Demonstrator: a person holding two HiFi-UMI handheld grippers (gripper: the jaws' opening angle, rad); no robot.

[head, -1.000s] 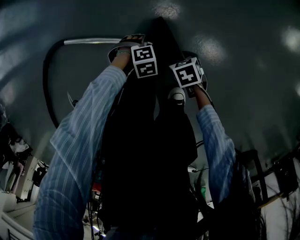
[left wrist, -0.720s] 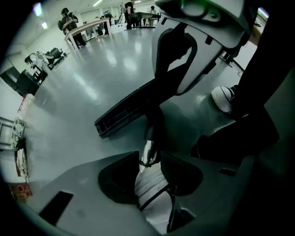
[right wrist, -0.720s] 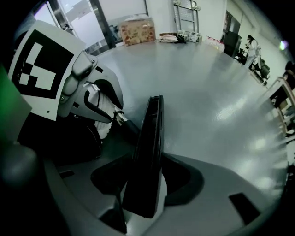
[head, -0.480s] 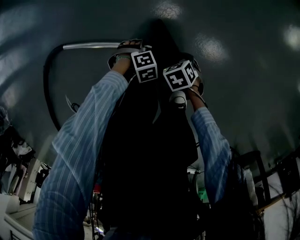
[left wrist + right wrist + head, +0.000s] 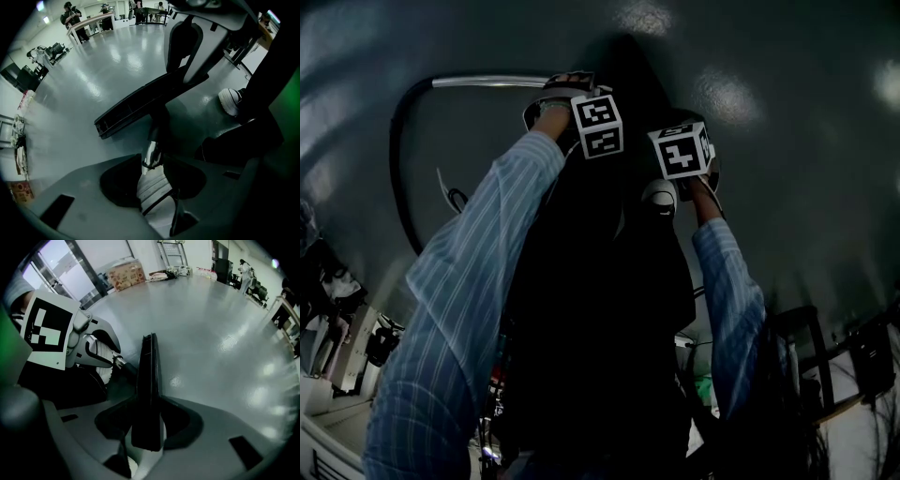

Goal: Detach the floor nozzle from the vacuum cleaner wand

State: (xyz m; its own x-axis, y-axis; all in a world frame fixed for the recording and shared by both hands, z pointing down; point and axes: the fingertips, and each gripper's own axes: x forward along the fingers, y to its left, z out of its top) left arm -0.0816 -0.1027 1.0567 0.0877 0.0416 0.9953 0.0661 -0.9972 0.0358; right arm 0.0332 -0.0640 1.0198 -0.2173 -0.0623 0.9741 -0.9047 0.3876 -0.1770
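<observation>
Since the earlier head view pictures the right claw (image 5: 680, 150) has swung in towards the left claw (image 5: 598, 127) and back out again, so the two now sit near each other but apart; the left one has hardly shifted. From the head view both claws point down at the glossy grey floor (image 5: 797, 122) at the ends of two striped sleeves (image 5: 469, 281). A chrome wand (image 5: 487, 82) runs leftwards from the left claw into a black hose (image 5: 394, 169) that curves down the left side, and a white shoe (image 5: 659, 195) shows just below the right claw. In the left gripper view the left claw is closed on the chrome wand, its pale ribbed pad (image 5: 152, 190) against the tube just above the dark neck. That neck leads to the black floor nozzle (image 5: 140, 108), which lies long and flat on the floor beyond. The right claw comes down from the top of that frame onto the nozzle's upper right end, with the shoe off to the right. In the right gripper view the nozzle stands edge-on between the right claw's jaws, which have just been closing and now grip it by its two faces. The left claw sits at the left of this view, on the wand.
</observation>
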